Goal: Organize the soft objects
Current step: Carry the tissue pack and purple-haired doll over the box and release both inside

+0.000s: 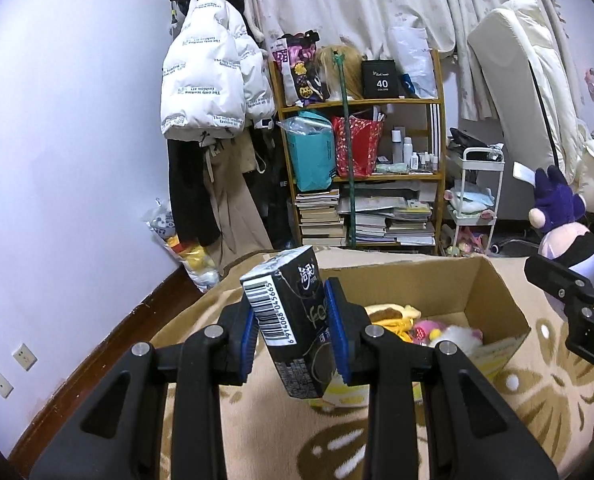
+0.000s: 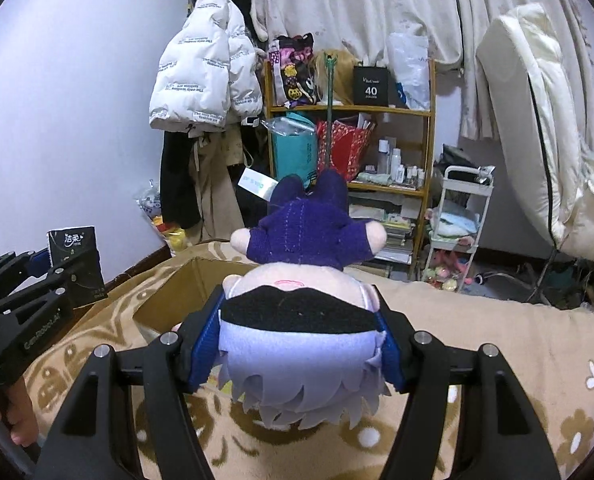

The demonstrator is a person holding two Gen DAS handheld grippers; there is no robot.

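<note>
My left gripper (image 1: 293, 320) is shut on a black tissue pack (image 1: 293, 308) with a barcode, held above the near left corner of an open cardboard box (image 1: 493, 280). The box holds several plush toys (image 1: 425, 328). My right gripper (image 2: 301, 340) is shut on a plush doll (image 2: 301, 312) with white hair, a black blindfold and a purple outfit, held upside down above the box (image 2: 193, 280). The doll (image 1: 565, 232) and right gripper show at the right edge of the left wrist view. The left gripper with the tissue pack (image 2: 77, 260) shows at the left of the right wrist view.
The box sits on a beige patterned blanket (image 1: 537, 380). Behind stand a wooden shelf (image 1: 361, 176) with books and bags, a white jacket (image 1: 209, 80) on a rack, a small white cart (image 1: 477, 200), and a leaning mattress (image 1: 529, 92).
</note>
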